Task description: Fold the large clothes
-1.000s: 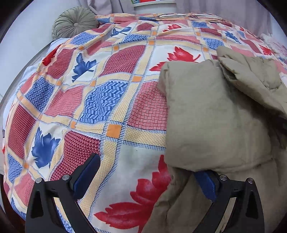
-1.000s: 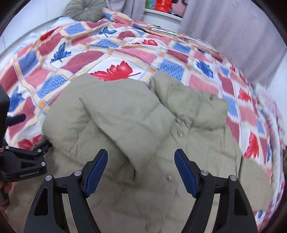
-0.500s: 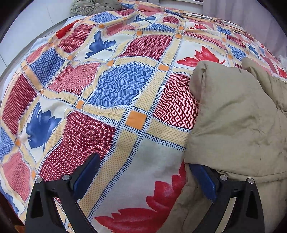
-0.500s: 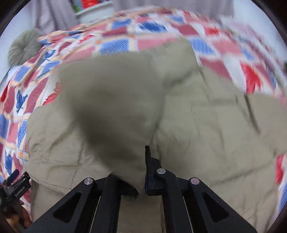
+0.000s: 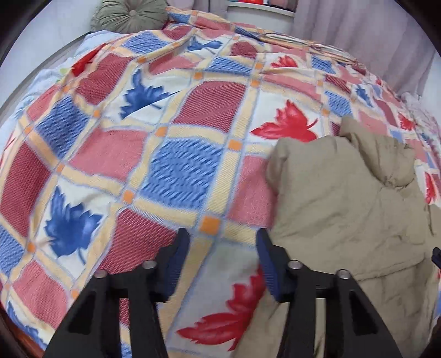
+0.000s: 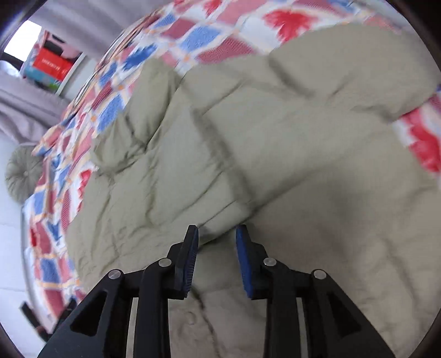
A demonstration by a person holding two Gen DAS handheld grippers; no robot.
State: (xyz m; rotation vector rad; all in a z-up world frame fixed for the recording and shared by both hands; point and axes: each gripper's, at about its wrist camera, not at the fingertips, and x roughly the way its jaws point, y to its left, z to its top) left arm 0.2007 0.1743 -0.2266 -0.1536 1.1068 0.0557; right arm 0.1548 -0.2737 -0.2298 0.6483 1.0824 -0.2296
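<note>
1. My left claw (image 5: 222, 257) is closing on nothing, its pads over the quilt (image 5: 179, 170) just beside the coat (image 5: 344, 198).
2. My right claw (image 6: 216, 247) is opening above the coat (image 6: 275, 143), pads clear of the cloth.
3. The coat lies spread on the quilt, with a cushion (image 5: 129, 16) beyond it, well apart.

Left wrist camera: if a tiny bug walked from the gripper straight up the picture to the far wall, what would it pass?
left gripper, jaws closing with nothing between them → patchwork bedspread → round green cushion at the far end. The tan padded jacket lies off to the right.
</note>
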